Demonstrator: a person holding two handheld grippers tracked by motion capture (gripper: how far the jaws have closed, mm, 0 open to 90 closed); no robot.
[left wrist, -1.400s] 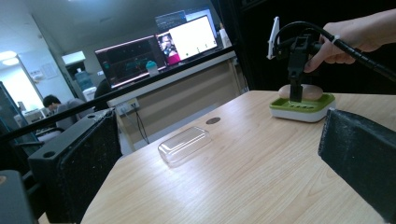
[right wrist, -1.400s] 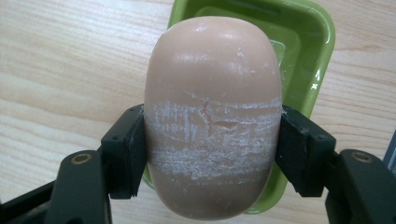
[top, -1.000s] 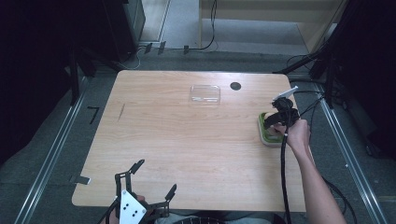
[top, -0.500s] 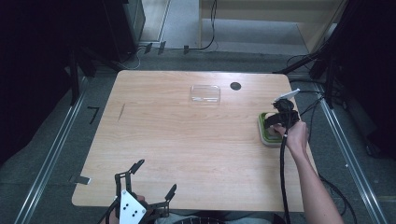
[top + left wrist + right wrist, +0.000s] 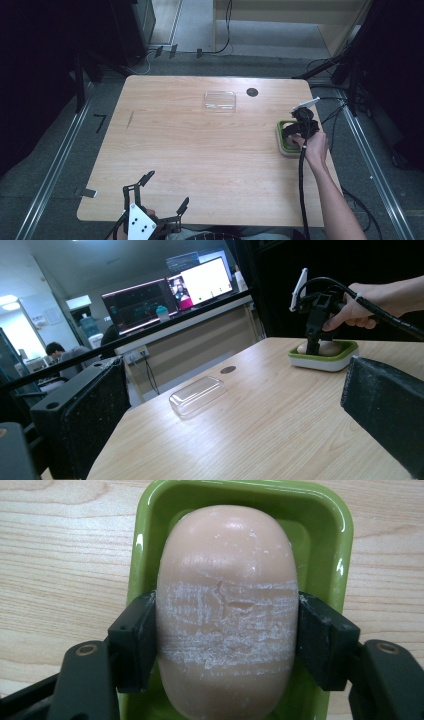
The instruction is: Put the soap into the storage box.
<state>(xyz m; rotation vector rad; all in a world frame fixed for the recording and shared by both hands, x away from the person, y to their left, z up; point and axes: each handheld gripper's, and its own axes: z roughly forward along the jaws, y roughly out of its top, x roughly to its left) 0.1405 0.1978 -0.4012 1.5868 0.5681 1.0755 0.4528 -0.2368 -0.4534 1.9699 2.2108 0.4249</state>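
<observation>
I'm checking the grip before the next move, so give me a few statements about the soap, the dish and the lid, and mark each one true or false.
1. The right gripper has its fingers against both sides of the soap. True.
2. The soap lies in a green dish. True.
3. The clear lid sits on top of the dish. False: it lies apart on the table, toward the far edge.
4. The left gripper is shut on the lid. False: it is open near the table's near edge, holding nothing.
5. The dish stands near the table's right edge. True.
</observation>
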